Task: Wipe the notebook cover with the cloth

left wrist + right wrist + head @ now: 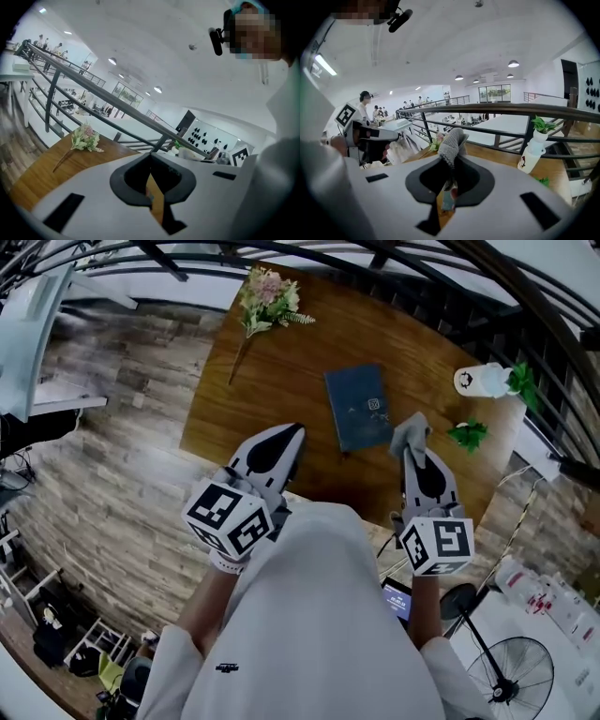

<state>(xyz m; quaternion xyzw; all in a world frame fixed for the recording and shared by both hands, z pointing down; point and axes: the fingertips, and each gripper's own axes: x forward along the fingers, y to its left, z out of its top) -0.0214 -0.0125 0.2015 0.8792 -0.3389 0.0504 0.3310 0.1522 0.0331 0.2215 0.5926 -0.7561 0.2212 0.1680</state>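
Observation:
A dark blue notebook (359, 407) lies flat near the middle of the brown wooden table (281, 381). My right gripper (412, 450) is held just right of the notebook's near corner, over the table's near edge. It is shut on a grey cloth (410, 433), and in the right gripper view the cloth (452, 142) bunches up above the closed jaws of the right gripper (451, 161). My left gripper (291, 435) hovers near the table's front edge, left of the notebook. The left gripper (151, 158) has its jaws together with nothing between them.
A bunch of pale flowers (267, 301) lies at the table's far left. A white vase with a green plant (486, 381) and a green sprig (469, 434) stand at the right end. A dark railing (441, 277) runs behind the table. A fan (511, 667) stands on the floor.

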